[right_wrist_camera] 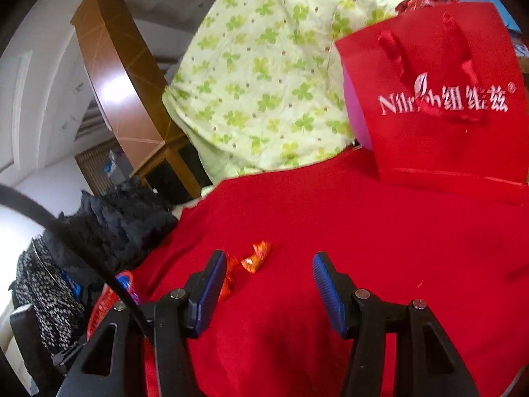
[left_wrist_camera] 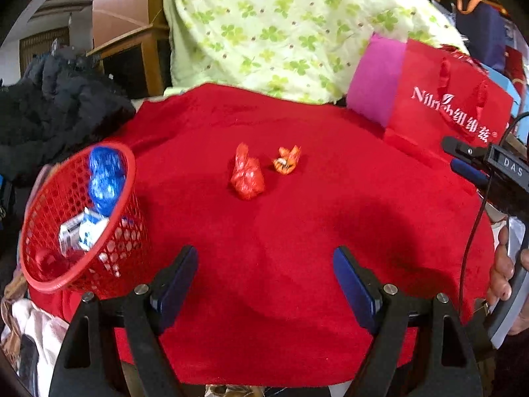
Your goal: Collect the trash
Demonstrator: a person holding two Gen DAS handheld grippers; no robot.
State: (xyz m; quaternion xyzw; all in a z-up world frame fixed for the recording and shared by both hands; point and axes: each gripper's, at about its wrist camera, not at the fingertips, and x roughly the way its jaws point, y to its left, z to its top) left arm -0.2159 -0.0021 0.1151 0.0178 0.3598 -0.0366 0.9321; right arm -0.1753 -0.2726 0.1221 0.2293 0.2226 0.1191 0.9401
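Two crumpled wrappers lie mid-table on the red cloth (left_wrist_camera: 297,218): a red one (left_wrist_camera: 246,177) and a smaller orange one (left_wrist_camera: 287,160). A red mesh basket (left_wrist_camera: 43,274) at the left holds blue plastic (left_wrist_camera: 105,178) and a white-blue packet (left_wrist_camera: 84,231). My left gripper (left_wrist_camera: 266,261) is open and empty, near the front edge, well short of the wrappers. My right gripper (right_wrist_camera: 269,264) is open and empty; the orange wrapper (right_wrist_camera: 256,258) lies just beyond its fingers, and the red wrapper (right_wrist_camera: 228,281) is partly hidden behind the left finger (right_wrist_camera: 211,284). The right gripper also shows at the right of the left wrist view (left_wrist_camera: 463,158).
A red paper gift bag (left_wrist_camera: 446,109) with a pink side stands at the back right. A green clover-print cloth (left_wrist_camera: 281,26) hangs behind the table. Dark clothing (left_wrist_camera: 56,106) is piled at the left, behind the basket. The basket rim (right_wrist_camera: 109,294) shows at lower left.
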